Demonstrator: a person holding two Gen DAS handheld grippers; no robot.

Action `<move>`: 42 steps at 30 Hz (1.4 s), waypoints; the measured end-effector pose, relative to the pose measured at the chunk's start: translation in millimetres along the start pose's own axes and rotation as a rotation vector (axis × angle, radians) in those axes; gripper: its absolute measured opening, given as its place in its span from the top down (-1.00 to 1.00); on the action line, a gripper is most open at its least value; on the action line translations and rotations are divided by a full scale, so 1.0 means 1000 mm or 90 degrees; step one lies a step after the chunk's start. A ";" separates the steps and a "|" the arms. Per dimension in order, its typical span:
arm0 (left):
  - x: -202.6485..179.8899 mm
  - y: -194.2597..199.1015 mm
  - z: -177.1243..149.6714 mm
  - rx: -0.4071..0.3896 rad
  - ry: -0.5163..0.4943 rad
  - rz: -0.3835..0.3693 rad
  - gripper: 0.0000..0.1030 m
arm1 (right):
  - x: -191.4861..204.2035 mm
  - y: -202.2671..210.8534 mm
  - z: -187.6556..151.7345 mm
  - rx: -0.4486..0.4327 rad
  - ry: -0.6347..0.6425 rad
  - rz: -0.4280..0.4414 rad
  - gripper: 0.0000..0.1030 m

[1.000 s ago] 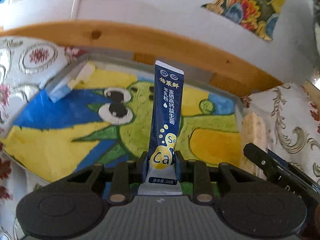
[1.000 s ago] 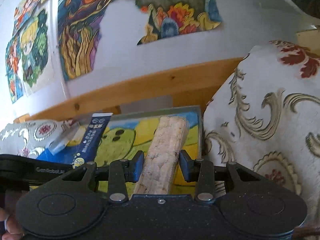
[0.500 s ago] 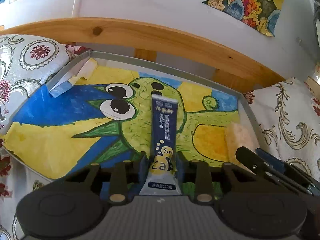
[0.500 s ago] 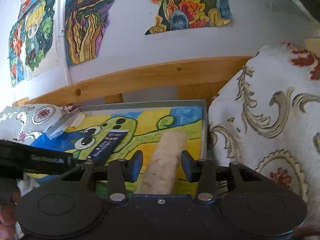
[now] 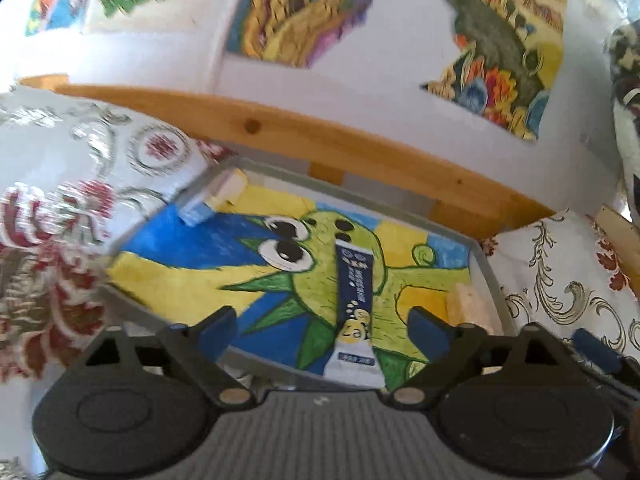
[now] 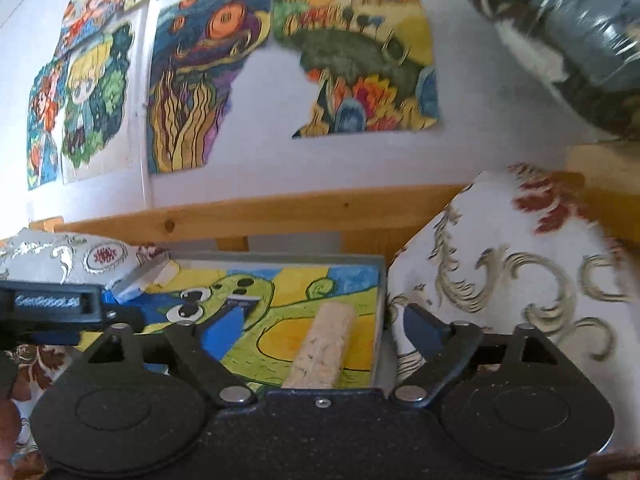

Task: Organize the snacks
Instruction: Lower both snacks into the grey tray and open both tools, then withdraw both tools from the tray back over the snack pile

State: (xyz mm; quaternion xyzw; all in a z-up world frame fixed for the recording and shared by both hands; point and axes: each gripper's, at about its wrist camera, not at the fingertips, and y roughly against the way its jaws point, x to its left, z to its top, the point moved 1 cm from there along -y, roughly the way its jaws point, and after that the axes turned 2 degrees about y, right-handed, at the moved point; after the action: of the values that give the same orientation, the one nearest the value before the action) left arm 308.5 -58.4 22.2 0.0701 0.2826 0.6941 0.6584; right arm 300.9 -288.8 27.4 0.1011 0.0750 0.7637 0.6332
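Note:
A dark blue powder sachet lies flat in the grey tray, on its painted green-creature lining. My left gripper stands open just in front of the sachet, its fingers wide apart on either side. A pale beige snack bar lies near the tray's right wall; it also shows at the right in the left wrist view as the snack bar. My right gripper is open around the bar's near end without touching it. The sachet is partly hidden behind the right gripper's left finger.
A small white and blue wrapped item sits in the tray's far left corner. Patterned cushions flank the tray. A wooden rail and a wall with drawings stand behind. The left gripper and a hand appear at the left.
Both grippers lowered their snacks into the tray, opened and let go. The sachet and the bar now lie flat, and both grippers have drawn back and tilted up.

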 end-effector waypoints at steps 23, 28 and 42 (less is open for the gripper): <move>0.045 0.147 -0.075 -0.069 -0.005 0.012 -0.99 | 0.043 0.186 -0.043 -0.055 0.002 -0.106 -0.99; 0.056 0.163 -0.091 -0.044 -0.015 0.014 -0.99 | 0.057 0.212 -0.054 -0.036 0.007 -0.127 -0.99; 0.077 0.182 -0.127 0.025 -0.070 0.045 -0.99 | 0.090 0.234 -0.080 0.060 0.025 -0.140 -0.99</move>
State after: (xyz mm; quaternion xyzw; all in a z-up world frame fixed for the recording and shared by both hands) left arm 80.4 -18.2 -16.2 0.1308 0.2571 0.7064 0.6464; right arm 41.6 -243.1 11.8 0.1069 0.1339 0.6873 0.7058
